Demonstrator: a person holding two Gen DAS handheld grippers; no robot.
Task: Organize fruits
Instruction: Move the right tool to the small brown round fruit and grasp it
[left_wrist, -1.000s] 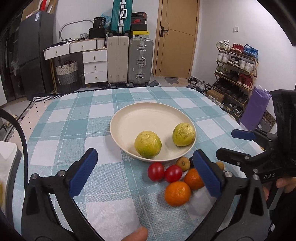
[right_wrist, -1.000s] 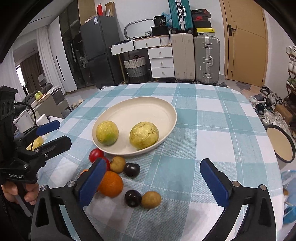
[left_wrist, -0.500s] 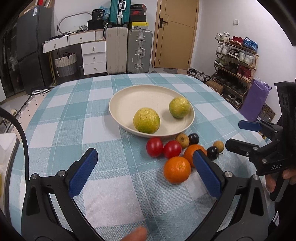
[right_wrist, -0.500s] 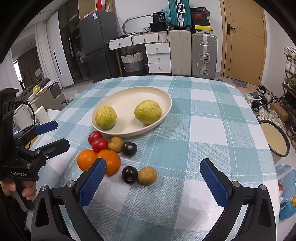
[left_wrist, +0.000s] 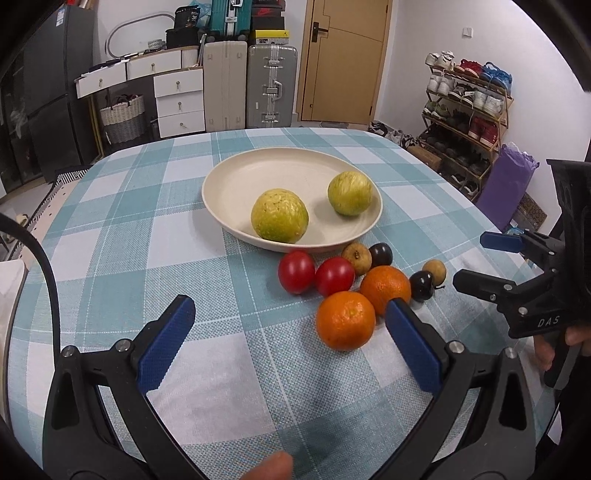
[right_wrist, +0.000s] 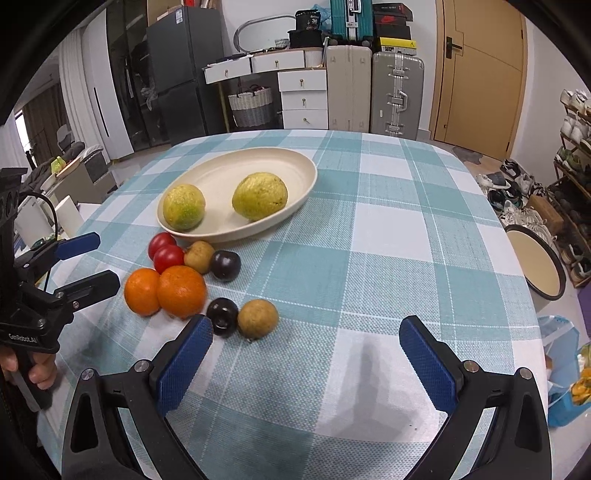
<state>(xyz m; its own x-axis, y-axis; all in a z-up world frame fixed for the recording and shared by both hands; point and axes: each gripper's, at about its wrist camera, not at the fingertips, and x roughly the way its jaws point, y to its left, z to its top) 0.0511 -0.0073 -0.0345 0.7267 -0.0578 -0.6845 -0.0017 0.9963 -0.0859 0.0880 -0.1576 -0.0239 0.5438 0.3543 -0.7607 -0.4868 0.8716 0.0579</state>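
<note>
On the checked counter (left_wrist: 110, 258) a cream plate (left_wrist: 258, 173) holds two yellow-green guavas (left_wrist: 279, 216), apart from each other, one at about 6 o'clock on the plate and the other at 3 o'clock in the left wrist view. Just off the plate's near rim lie two red tomatoes (left_wrist: 296, 271) touching one another, two oranges (left_wrist: 346, 319) side by side, two brown longan-like fruits (right_wrist: 257, 318) and two dark plums (right_wrist: 222, 316), though what the small ones are is hard to tell. The left gripper (left_wrist: 290, 338) hovers low with its blue fingers (left_wrist: 166, 343) spread wide and released, the nearer orange at about 1 o'clock between them. The right gripper (right_wrist: 306, 363) is likewise released, empty, with a plum and a brown fruit at its 11 o'clock.
</note>
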